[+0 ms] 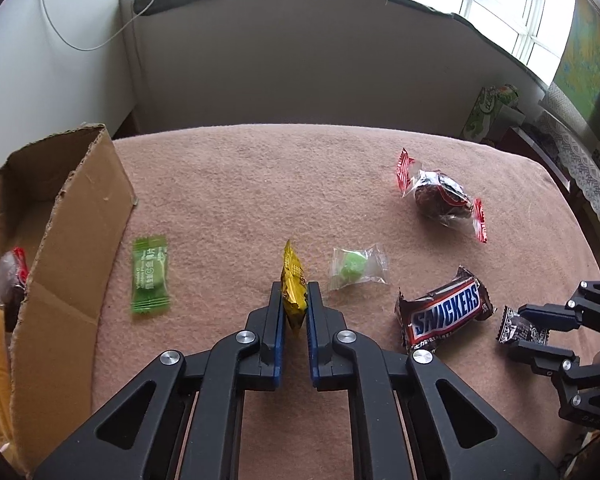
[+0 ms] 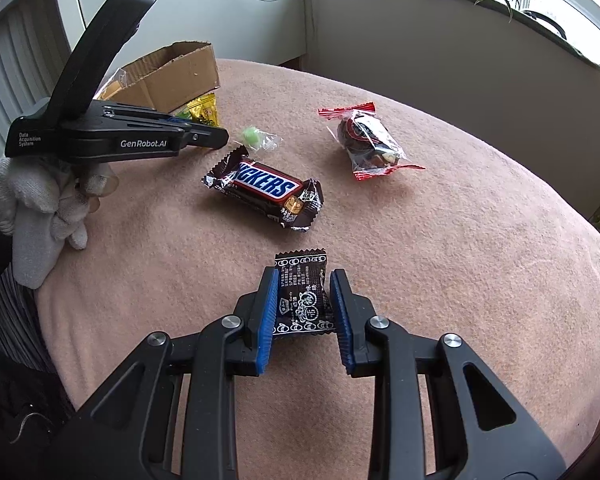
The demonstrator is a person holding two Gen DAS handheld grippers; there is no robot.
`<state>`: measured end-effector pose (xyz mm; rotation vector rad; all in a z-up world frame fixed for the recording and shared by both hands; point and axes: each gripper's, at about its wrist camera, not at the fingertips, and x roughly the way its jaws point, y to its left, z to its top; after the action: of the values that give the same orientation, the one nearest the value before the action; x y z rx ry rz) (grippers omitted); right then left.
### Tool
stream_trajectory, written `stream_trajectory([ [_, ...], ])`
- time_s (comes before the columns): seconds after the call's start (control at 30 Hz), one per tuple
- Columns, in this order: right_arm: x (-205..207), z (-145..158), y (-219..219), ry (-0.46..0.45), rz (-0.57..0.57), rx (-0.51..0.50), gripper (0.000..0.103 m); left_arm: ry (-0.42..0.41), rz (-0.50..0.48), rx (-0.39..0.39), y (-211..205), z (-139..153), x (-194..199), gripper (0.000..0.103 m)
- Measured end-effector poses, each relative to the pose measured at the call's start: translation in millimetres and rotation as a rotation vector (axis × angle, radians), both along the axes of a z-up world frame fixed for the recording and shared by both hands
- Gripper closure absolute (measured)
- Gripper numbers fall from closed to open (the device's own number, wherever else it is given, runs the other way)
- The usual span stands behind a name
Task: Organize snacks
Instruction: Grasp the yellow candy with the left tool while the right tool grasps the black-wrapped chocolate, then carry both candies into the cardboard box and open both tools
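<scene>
With left tongs [image 1: 296, 300] pinching the gold packet [image 1: 293, 292] and right tongs [image 2: 305, 300] around the black sweet [image 2: 303, 294], carry gold to the box [image 1: 60, 216] at nine o'clock.

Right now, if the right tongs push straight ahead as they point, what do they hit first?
Probably the Snickers bar. The right tongs already straddle a black candy packet, and the bar lies on the blanket just beyond it, slightly left of centre. Depth is uncertain, so they might skim past its right end.
</scene>
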<state>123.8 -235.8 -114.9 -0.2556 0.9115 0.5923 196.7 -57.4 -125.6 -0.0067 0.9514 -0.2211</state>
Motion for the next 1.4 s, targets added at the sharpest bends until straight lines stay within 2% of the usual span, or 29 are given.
stream_trajectory([
  [0.17,3,-1,-1,-0.001,-0.009,0.002,0.076,-0.008,-0.008,-0.003,-4,3,1,0.095],
  [0.33,0,3,-4,-0.009,-0.018,0.022,0.076,-0.048,-0.007,-0.022,-4,16,-14,0.095],
  [0.73,-10,39,8,-0.074,-0.010,0.044,0.076,-0.143,-0.026,-0.059,27,62,-54,0.095],
  [0.93,-6,64,35,-0.121,0.016,0.049,0.076,-0.179,0.027,-0.069,51,77,-66,0.095],
  [1.07,-1,81,61,-0.151,0.048,0.058,0.076,-0.195,0.075,-0.079,81,88,-76,0.095],
  [1.4,24,110,144,-0.183,0.139,0.094,0.076,-0.219,0.207,-0.074,155,95,-102,0.095],
])
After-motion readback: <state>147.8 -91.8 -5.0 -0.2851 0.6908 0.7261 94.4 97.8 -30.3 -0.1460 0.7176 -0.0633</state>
